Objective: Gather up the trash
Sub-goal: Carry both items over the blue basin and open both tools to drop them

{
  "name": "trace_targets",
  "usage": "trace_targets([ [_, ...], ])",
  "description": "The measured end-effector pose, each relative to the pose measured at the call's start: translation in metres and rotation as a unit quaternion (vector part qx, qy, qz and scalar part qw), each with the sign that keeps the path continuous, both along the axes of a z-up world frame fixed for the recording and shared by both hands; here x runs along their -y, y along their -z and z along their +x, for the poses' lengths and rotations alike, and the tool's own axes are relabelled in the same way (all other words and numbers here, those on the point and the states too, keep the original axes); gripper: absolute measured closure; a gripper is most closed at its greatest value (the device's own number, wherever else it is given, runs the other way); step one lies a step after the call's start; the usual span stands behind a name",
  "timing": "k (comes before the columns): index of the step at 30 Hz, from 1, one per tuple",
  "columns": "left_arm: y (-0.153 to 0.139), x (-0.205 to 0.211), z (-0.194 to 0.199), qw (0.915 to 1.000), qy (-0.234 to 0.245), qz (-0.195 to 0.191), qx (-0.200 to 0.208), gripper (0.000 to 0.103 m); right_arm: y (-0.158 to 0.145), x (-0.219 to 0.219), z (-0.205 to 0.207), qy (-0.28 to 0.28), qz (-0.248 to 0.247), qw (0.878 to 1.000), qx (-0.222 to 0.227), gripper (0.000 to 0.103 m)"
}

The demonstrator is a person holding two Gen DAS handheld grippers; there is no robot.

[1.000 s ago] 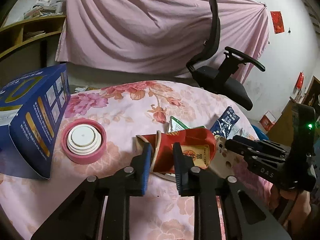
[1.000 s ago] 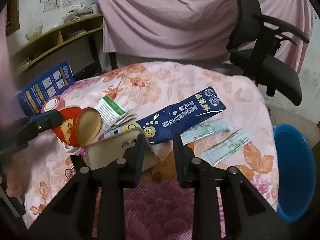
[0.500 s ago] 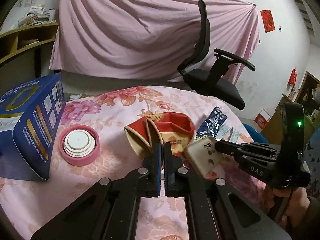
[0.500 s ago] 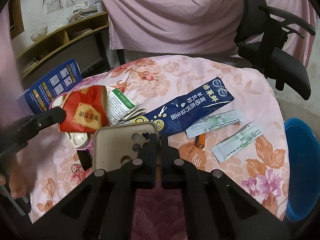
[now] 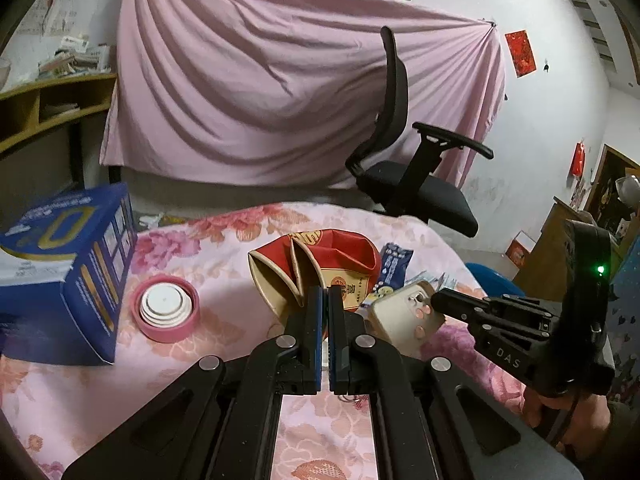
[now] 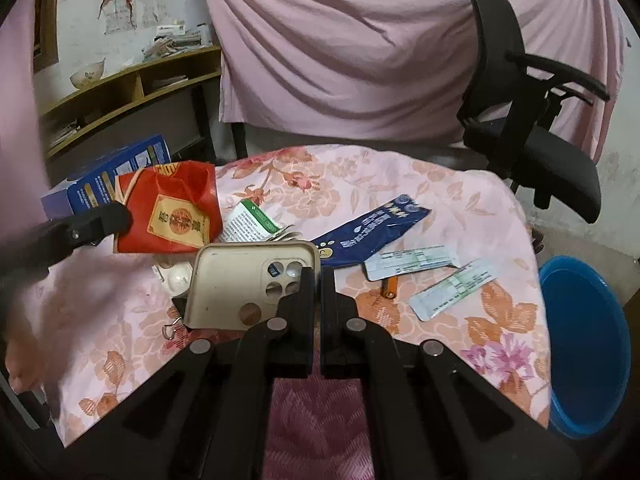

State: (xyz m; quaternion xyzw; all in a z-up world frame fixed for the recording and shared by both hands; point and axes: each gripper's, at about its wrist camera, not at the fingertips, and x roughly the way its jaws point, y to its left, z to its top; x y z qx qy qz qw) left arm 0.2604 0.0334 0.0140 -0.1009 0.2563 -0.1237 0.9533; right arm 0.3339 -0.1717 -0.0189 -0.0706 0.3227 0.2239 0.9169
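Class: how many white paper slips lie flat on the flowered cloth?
2: one white slip beside the dark blue packet, the other white slip nearer the blue bin. More may be hidden.

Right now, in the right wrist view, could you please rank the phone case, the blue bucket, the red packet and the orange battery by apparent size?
1. Phone case, though nearness enlarges it
2. Blue bucket, similar, partly cut off
3. Red packet
4. Orange battery

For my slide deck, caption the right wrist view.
Right tool lifts a beige phone case above the littered floral tablecloth, blue bin nearby.
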Motion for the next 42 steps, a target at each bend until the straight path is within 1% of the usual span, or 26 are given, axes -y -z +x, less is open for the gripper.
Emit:
trace_targets([
  [5, -0.009, 0.007, -0.010, 0.9994, -0.014, 0.012, 0.029, 0.103, -0.014, 0.012, -0.011, 0.014, 0.018, 0.999, 0.030, 0.075],
  [8, -0.015, 0.012, -0.018, 0.9980, -0.020, 0.013, 0.058, 0.103, -0.024, 0.022, -0.017, 0.025, 0.040, 0.997, 0.056, 0.075],
  [12, -0.025, 0.024, -0.028, 0.9944, -0.030, 0.015, 0.100, 0.103, -0.038, 0.036, -0.028, 0.042, 0.069, 0.991, 0.104, 0.075],
  [17, -0.037, 0.041, -0.038, 0.9881, -0.035, 0.013, 0.149, 0.103, -0.058, 0.056, -0.047, 0.071, 0.096, 0.977, 0.180, 0.075],
  [18, -0.041, 0.048, -0.040, 0.9860, -0.035, 0.015, 0.162, 0.103, -0.060, 0.060, -0.048, 0.075, 0.100, 0.974, 0.188, 0.075],
  [21, -0.051, 0.067, -0.041, 0.9812, -0.027, 0.013, 0.191, 0.103, -0.070, 0.078, -0.059, 0.102, 0.114, 0.962, 0.227, 0.075],
  [24, -0.060, 0.089, -0.036, 0.9787, -0.009, 0.014, 0.205, 0.103, -0.077, 0.098, -0.066, 0.133, 0.130, 0.949, 0.253, 0.075],
  [27, -0.068, 0.118, -0.028, 0.9766, 0.014, 0.018, 0.214, 0.103, -0.081, 0.122, -0.072, 0.180, 0.143, 0.934, 0.274, 0.075],
  [28, -0.070, 0.131, -0.025, 0.9758, 0.024, 0.018, 0.217, 0.103, -0.082, 0.132, -0.074, 0.198, 0.146, 0.928, 0.279, 0.075],
  [30, -0.072, 0.152, -0.019, 0.9749, 0.040, 0.020, 0.218, 0.103, -0.082, 0.149, -0.075, 0.225, 0.151, 0.921, 0.280, 0.075],
  [33, -0.072, 0.184, -0.011, 0.9732, 0.065, 0.025, 0.219, 0.103, -0.081, 0.172, -0.075, 0.258, 0.152, 0.914, 0.273, 0.074],
  [36, -0.071, 0.212, -0.003, 0.9718, 0.086, 0.031, 0.217, 0.103, -0.077, 0.195, -0.075, 0.290, 0.138, 0.909, 0.267, 0.074],
  [39, -0.067, 0.238, 0.009, 0.9724, 0.107, 0.034, 0.205, 0.103, -0.071, 0.218, -0.072, 0.317, 0.133, 0.905, 0.251, 0.074],
  [42, -0.061, 0.263, 0.025, 0.9751, 0.129, 0.034, 0.177, 0.103, -0.061, 0.239, -0.067, 0.345, 0.125, 0.902, 0.227, 0.074],
])
